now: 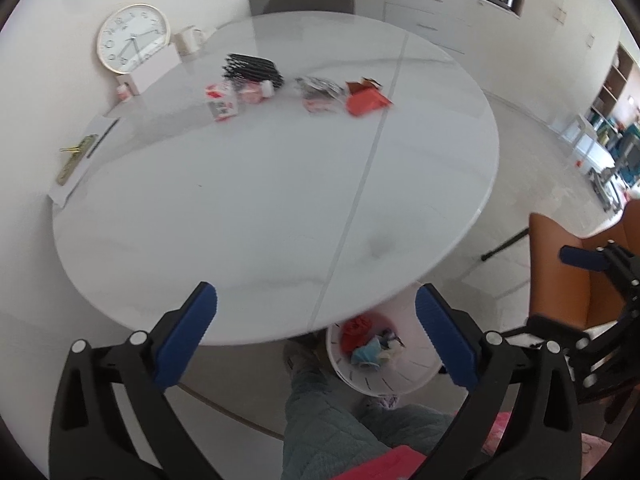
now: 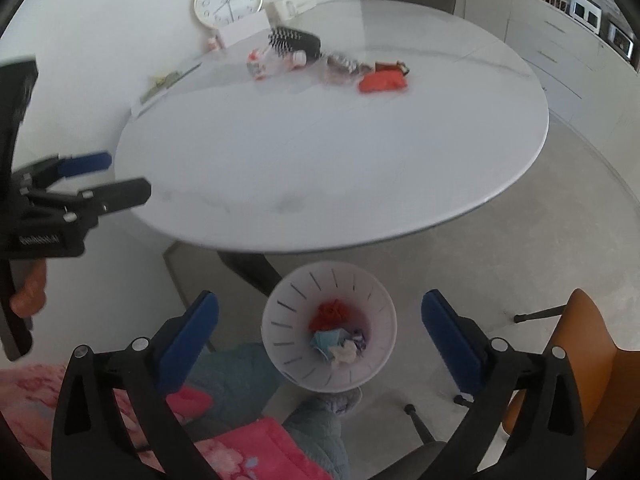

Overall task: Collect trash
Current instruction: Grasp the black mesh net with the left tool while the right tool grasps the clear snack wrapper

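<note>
Right gripper (image 2: 320, 332) hangs over the white bin (image 2: 329, 326) on the floor, jaws spread wide, nothing between the blue pads (image 2: 188, 344). Bin sits just off the near edge of the round white table (image 2: 320, 152); inside it lie a red wrapper (image 2: 332, 314), a blue mask (image 2: 326, 342) and pale crumpled scraps.

Left gripper (image 1: 316, 332) also wide, empty, held above the table's near edge; in the right wrist view it shows at left (image 2: 120, 176).

Trash on the table, far side, in a loose row: an orange-red packet (image 1: 364, 102), beside it a dark crinkled wrapper (image 1: 320, 90), then small red-and-white cartons (image 1: 220, 106) and a small bottle (image 1: 264, 90). A black hairbrush (image 1: 252, 68) lies just behind the cartons. Both views blurred; labels unreadable.

Clock (image 1: 134, 38) leans against the wall behind the table. Orange chair (image 2: 592, 368) stands right of the bin. Person's teal trouser leg (image 2: 316, 428) and slipper (image 2: 348, 398) are just beside the bin.
</note>
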The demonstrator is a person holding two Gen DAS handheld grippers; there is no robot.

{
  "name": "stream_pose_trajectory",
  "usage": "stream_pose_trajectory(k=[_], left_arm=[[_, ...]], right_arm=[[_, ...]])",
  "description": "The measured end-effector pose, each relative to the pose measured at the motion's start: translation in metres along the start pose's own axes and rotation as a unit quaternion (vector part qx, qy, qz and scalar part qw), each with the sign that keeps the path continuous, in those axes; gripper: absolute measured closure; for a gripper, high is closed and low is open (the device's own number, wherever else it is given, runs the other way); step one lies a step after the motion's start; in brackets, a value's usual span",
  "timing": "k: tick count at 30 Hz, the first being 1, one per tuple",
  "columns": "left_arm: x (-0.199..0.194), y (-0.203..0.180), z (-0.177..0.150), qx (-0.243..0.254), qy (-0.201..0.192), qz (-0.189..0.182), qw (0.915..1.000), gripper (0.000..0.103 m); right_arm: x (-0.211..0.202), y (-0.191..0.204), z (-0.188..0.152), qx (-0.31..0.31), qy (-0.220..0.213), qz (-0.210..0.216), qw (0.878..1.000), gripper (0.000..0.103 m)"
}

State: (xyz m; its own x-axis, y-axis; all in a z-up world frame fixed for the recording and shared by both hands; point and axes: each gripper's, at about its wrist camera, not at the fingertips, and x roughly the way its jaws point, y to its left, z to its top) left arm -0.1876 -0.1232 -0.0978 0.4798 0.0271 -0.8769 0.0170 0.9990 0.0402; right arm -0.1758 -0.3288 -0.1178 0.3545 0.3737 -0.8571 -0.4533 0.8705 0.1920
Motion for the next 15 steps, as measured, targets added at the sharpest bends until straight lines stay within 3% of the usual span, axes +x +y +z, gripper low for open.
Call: stream_pose_trajectory(k=[8, 15], left_arm=[[0.006, 0.05, 0.028, 0.006, -0.012, 0.035, 0.9993, 0.008], [0.044, 0.107, 0.084, 0.04, -0.015, 0.014, 0.999, 0.008]], right_arm=[[0.005, 0.006, 0.045, 0.001, -0.015, 0.004, 1.0, 0.002], [0.042, 0.012, 0.11, 0.042, -0.029, -0.019, 0.999, 0.002]])
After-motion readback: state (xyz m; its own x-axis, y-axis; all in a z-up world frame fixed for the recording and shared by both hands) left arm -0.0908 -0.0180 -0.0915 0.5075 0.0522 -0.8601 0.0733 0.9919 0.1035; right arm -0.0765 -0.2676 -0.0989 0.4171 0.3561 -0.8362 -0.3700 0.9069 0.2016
